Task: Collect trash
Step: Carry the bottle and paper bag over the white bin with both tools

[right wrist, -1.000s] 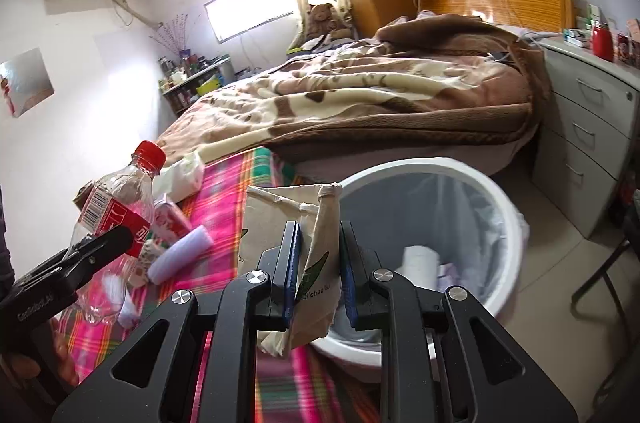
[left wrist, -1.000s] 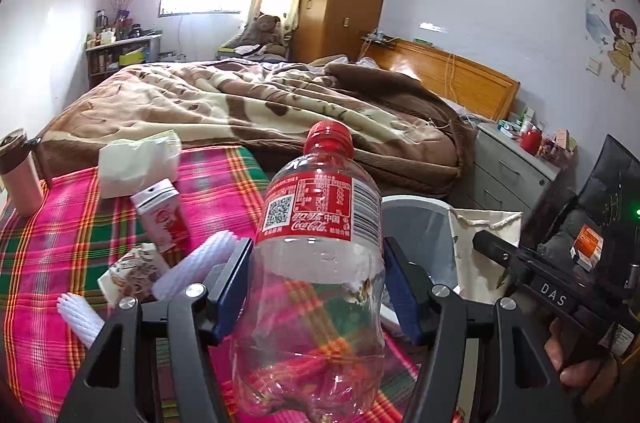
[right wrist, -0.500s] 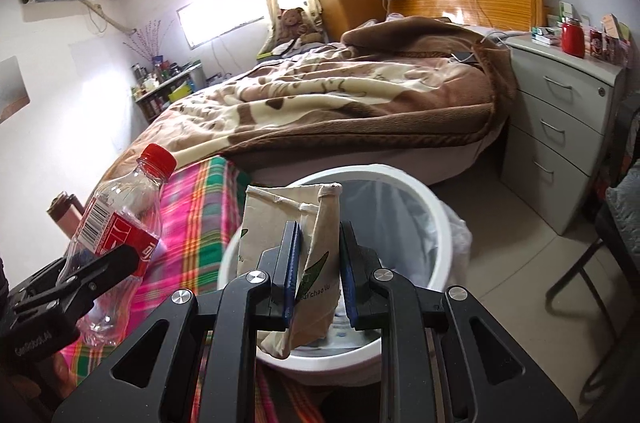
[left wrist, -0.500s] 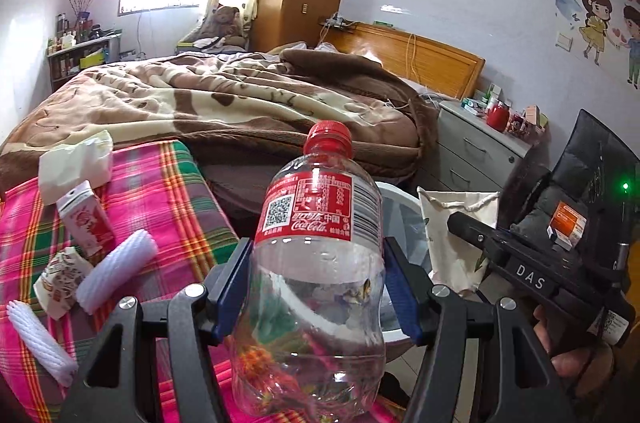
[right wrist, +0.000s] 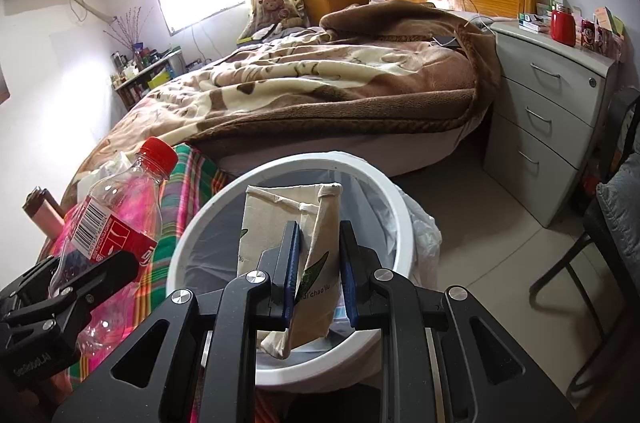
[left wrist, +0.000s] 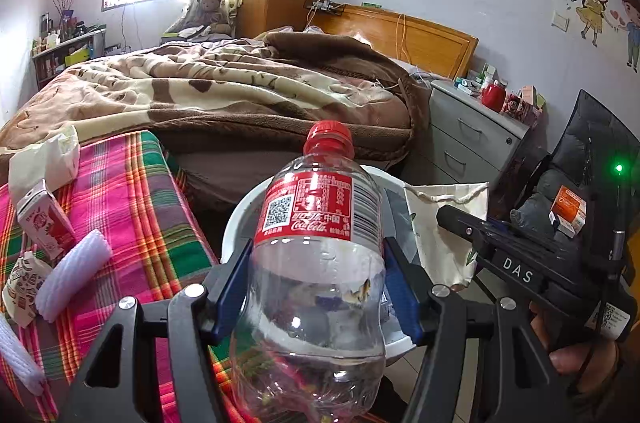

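My left gripper is shut on an empty clear Coca-Cola bottle with a red cap, held upright at the near rim of the white trash bin. My right gripper is shut on a beige cloth pouch and holds it over the bin's opening. The bottle and left gripper show at the left of the right wrist view. The pouch and right gripper show at the right of the left wrist view.
A plaid-covered table at left holds a milk carton, white foam sleeves, a snack wrapper and a crumpled tissue bag. A bed lies behind, grey drawers and a chair at right.
Both grippers have moved right from the table toward the bin. The bottle now stands at the bin's rim and the pouch is over its opening. Both grips are unchanged.
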Motion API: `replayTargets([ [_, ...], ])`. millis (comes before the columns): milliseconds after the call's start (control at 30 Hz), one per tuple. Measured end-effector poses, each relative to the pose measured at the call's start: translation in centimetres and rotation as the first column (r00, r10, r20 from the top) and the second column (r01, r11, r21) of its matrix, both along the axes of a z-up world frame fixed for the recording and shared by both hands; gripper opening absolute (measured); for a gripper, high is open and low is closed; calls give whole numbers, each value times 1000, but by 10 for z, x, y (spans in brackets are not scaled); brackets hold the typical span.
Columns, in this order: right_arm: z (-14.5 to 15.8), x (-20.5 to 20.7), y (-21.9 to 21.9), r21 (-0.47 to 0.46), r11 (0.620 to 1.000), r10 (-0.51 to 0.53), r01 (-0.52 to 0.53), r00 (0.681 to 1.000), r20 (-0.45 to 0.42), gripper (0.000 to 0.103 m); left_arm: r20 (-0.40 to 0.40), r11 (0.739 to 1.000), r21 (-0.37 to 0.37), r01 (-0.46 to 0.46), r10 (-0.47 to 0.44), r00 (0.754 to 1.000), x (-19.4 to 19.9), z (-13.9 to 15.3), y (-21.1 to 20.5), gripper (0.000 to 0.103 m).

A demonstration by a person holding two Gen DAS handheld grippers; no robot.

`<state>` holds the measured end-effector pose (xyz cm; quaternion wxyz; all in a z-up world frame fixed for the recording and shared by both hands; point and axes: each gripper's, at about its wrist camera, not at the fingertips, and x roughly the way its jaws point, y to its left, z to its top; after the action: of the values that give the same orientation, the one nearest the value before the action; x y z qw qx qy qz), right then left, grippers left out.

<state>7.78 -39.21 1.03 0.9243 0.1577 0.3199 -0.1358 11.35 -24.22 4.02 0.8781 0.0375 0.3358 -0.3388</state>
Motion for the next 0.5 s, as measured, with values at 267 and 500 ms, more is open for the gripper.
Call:
replayTargets([
  [267, -7, 5, -10, 6, 1000, -1, 1, 999, -38, 20, -14, 999, 37, 20, -20, 1000, 4, -10, -26, 65],
  [500, -12, 7, -14, -8, 1000, 12, -13, 998, -63, 21, -36, 999, 43, 27, -25, 999, 8, -16, -33, 66],
])
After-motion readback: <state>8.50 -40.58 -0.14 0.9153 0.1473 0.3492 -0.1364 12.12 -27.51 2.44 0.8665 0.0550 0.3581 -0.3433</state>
